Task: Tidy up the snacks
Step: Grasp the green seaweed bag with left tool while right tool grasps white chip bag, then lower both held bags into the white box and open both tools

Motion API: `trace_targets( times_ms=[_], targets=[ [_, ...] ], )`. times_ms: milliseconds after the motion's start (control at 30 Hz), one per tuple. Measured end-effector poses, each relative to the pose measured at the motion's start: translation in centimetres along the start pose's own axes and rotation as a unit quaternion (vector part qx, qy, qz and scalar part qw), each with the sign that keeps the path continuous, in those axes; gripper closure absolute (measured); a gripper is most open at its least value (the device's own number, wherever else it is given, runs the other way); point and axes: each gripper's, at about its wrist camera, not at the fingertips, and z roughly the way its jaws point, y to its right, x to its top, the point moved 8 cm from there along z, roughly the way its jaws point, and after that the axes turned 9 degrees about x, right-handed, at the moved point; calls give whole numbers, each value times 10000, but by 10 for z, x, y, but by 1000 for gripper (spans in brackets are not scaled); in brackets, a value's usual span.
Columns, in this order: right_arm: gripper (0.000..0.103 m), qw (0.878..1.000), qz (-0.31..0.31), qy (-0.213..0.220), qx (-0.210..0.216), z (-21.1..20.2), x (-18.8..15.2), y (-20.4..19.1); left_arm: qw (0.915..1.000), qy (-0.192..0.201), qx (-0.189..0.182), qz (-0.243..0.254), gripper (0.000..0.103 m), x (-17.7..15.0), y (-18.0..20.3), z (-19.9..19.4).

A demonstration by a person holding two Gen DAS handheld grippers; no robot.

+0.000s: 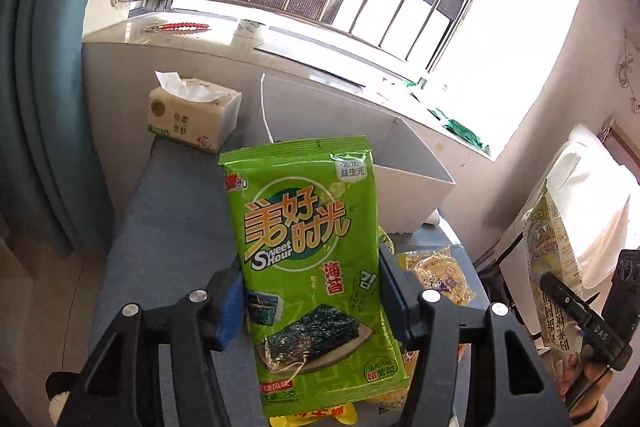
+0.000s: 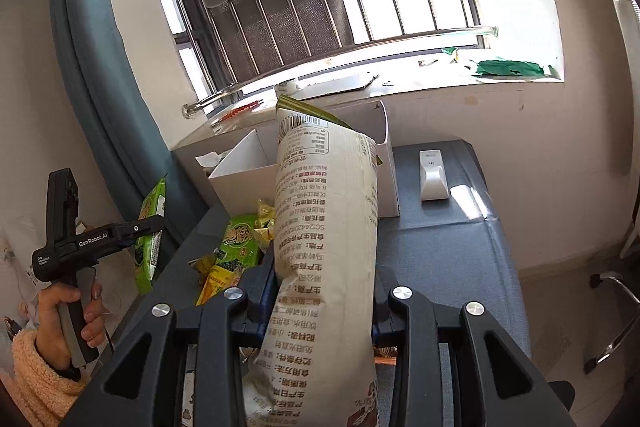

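Note:
My left gripper is shut on a green seaweed snack packet and holds it upright above the grey-blue table. My right gripper is shut on a tall beige snack bag with printed text, held upright. A white open box stands at the table's far end; it also shows in the left wrist view. Several loose snack packets lie on the table in front of the box. The left gripper with its green packet shows in the right wrist view, held to the left of the table.
A tissue pack sits at the table's far left corner. A white remote-like device lies right of the box. A window sill and wall run behind the table. A chair base stands on the floor at right.

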Motion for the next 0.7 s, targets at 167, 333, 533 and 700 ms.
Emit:
trace_targets(
  times_ms=[167,333,533,700],
  targets=[
    [65,10000,-4,-72,9,51,58,-5,9992,299,-209,182,40,82,35,20],
    [65,9994,-27,-111,-336,117,130,4,9980,-26,-345,529,40,146,67,79],
    [65,9958,195,-581,-674,195,169,37,9945,-464,177,920,35,163,65,146],
    [0,9926,470,-753,-829,225,167,65,9888,-814,554,1119,0,151,55,176]
  ],
)
